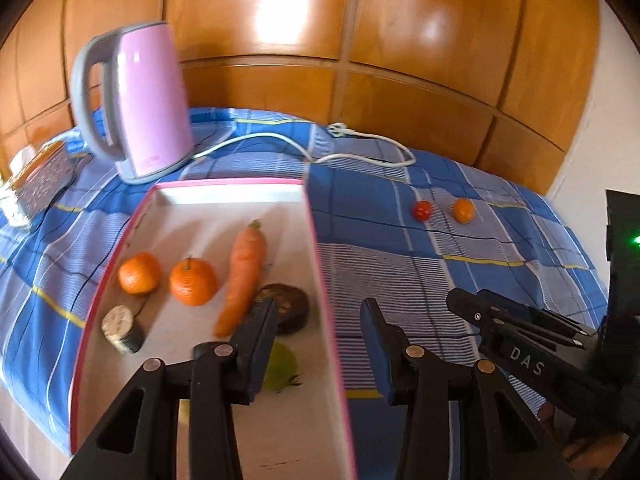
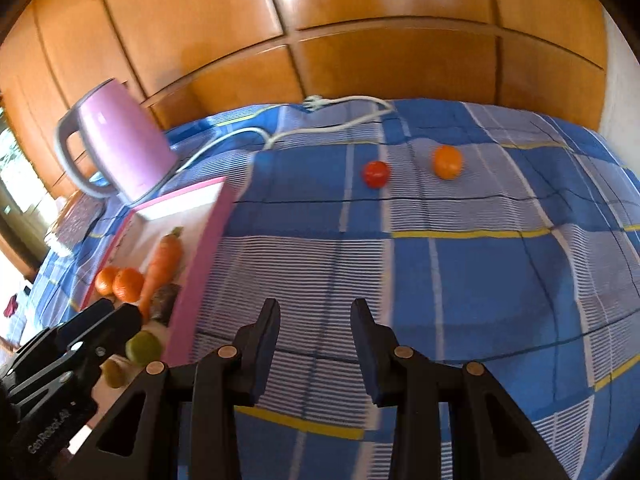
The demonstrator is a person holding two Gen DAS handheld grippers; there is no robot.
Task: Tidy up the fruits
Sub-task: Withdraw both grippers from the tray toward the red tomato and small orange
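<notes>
Both grippers [image 1: 318, 322] [image 2: 316, 320] empty, jaws parted. Red tomato [image 2: 376, 174] and small orange [image 2: 447, 162] lie right of the pink box [image 1: 320, 264]; either may roll if nudged.

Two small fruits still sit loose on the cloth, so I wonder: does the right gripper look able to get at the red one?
Probably yes. The red fruit lies on open cloth ahead of the right gripper, whose jaws hold nothing; only bare fabric lies between them.

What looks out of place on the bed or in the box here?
Two small fruits, a red tomato and an orange one, lie loose on the blanket, well apart from the box that holds the other produce. A carrot lies among the fruit in the box. A kettle stands on the bed.
</notes>
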